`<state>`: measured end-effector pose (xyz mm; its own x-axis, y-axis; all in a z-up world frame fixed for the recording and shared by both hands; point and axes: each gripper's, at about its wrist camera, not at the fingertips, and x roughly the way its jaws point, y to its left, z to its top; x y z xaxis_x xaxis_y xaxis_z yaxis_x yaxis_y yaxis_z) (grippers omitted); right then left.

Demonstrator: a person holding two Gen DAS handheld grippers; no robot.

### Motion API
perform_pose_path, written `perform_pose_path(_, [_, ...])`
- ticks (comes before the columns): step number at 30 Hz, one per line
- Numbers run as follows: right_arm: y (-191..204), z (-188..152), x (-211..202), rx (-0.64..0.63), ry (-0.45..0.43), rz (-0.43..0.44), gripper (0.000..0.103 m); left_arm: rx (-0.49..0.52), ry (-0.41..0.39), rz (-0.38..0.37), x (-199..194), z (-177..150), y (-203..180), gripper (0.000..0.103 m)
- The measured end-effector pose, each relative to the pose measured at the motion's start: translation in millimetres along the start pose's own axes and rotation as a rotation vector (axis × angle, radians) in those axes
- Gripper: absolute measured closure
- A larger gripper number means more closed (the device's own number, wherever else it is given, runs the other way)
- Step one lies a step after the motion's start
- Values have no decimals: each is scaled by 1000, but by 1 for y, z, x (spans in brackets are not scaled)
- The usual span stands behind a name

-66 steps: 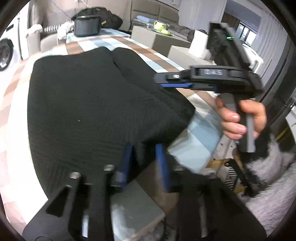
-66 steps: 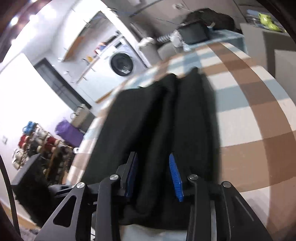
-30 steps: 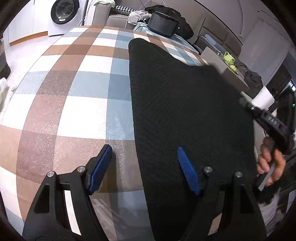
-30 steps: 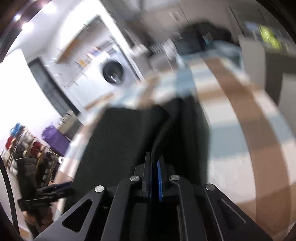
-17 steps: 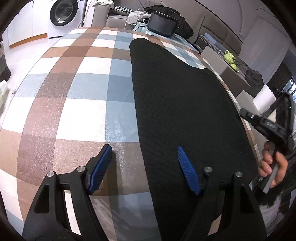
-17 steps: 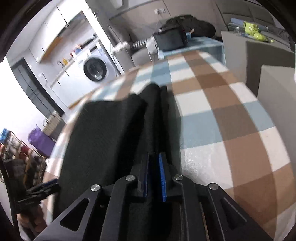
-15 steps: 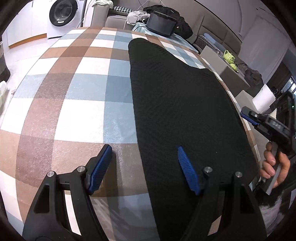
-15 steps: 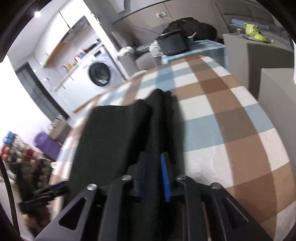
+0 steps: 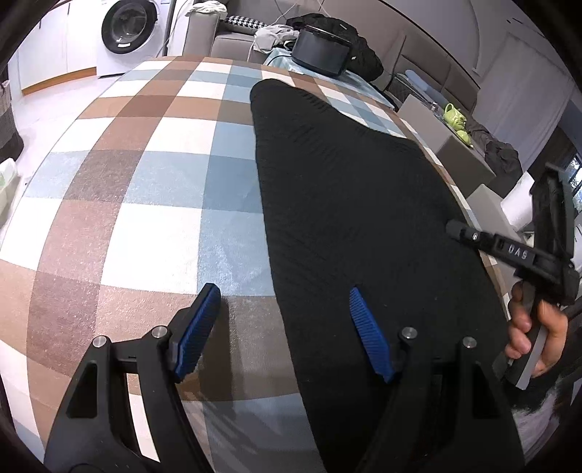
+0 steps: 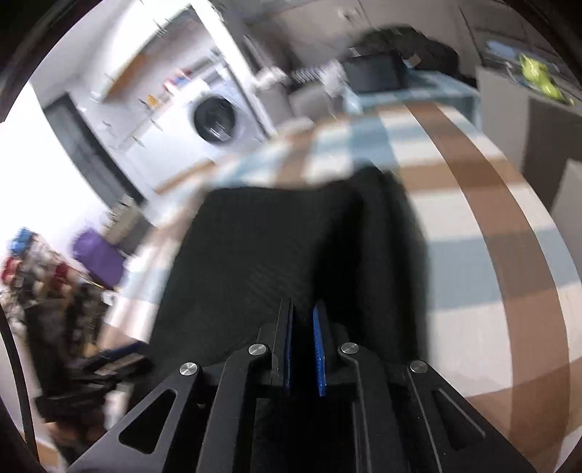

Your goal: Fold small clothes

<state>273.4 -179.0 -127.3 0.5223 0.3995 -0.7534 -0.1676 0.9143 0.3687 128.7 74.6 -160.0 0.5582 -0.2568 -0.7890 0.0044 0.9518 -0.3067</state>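
Observation:
A black knit garment (image 9: pixel 345 200) lies flat and lengthwise on the checked tablecloth (image 9: pixel 145 182). My left gripper (image 9: pixel 283 316) stands open over the garment's left edge, one pad above the cloth and the other above the knit, holding nothing. A hand (image 9: pixel 534 338) holds my right gripper (image 9: pixel 473 238) at the garment's right edge. In the blurred right wrist view, the right gripper (image 10: pixel 302 338) has its jaws closing to a narrow slit. Black fabric of the garment (image 10: pixel 254 254) fills that slit, and a raised fold runs away from the pads.
A washing machine (image 9: pixel 127 32) stands at the far left. A black case (image 9: pixel 320 47) sits beyond the table's far end. Grey boxes (image 9: pixel 436 134) and a white paper roll (image 9: pixel 516 211) stand off the table's right edge. A shoe rack (image 10: pixel 29 273) is on the floor.
The right gripper's jaws parted slightly and narrowed again on the garment's edge, and its view swung and dipped. Earlier both grippers let go of the fold. The left gripper has stayed still and open.

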Motion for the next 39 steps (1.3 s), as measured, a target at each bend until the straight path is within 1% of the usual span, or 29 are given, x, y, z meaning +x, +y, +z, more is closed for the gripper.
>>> perform_pose_path(1, [-5,-3,-1,21,3,20,92,0,4,-1,0,0,1,32])
perform_pose_path(2, [-10,-7,-5,33,0,55,88,2,9,-3,-1,-2,0,32])
perform_pose_path(3, [-13,-13,-12,33,4,96,86,7,12,-5,-2,-2,0,32])
perform_pose_path(5, [-16,-25,-24,27,14,162,78,22,16,-12,-6,-7,-2,32])
perform_pose_path(7, [-17,-48,-37,13,34,242,76,35,26,-27,-10,-12,-4,32])
perform_pose_path(10, [-17,-75,-47,17,45,307,76,53,33,-48,-20,-25,-9,32])
perform_pose_path(14, [-17,-95,-59,-1,13,320,76,121,54,-94,-34,-49,-20,32])
perform_pose_path(16, [-16,-95,-59,8,10,324,76,165,70,-93,-37,-60,-26,32])
perform_pose_path(18, [-12,-94,-59,-10,11,302,76,197,72,-79,-41,-69,-31,32])
perform_pose_path(20, [-10,-90,-55,-34,12,284,73,221,82,-94,-44,-77,-36,32])
perform_pose_path(21, [-7,-89,-54,-45,13,285,71,225,84,-94,-45,-80,-37,32])
perform_pose_path(23, [-4,-88,-53,-57,9,295,62,228,81,-95,-47,-83,-40,32])
perform_pose_path(27, [1,-85,-43,-92,7,263,62,188,83,-111,-42,-78,-45,31])
perform_pose_path(28, [2,-85,-42,-108,3,246,67,194,84,-105,-39,-76,-48,30])
perform_pose_path(29, [4,-85,-42,-124,0,220,78,208,82,-93,-38,-76,-52,30])
perform_pose_path(30, [5,-86,-43,-139,-1,202,83,218,82,-84,-35,-75,-54,30])
perform_pose_path(32, [6,-88,-52,-175,-29,209,96,223,83,-78,-34,-74,-54,30])
perform_pose_path(33, [6,-89,-57,-192,-43,202,97,221,84,-75,-34,-74,-53,30])
perform_pose_path(34, [5,-90,-59,-197,-38,198,97,220,84,-75,-34,-74,-51,30])
perform_pose_path(35, [1,-90,-57,-194,-21,177,97,220,79,-77,-34,-74,-50,30])
perform_pose_path(36, [-1,-92,-54,-188,-3,159,97,223,80,-59,-35,-74,-49,29])
perform_pose_path(39, [-3,-91,-52,-166,20,139,97,223,74,-36,-35,-72,-47,29])
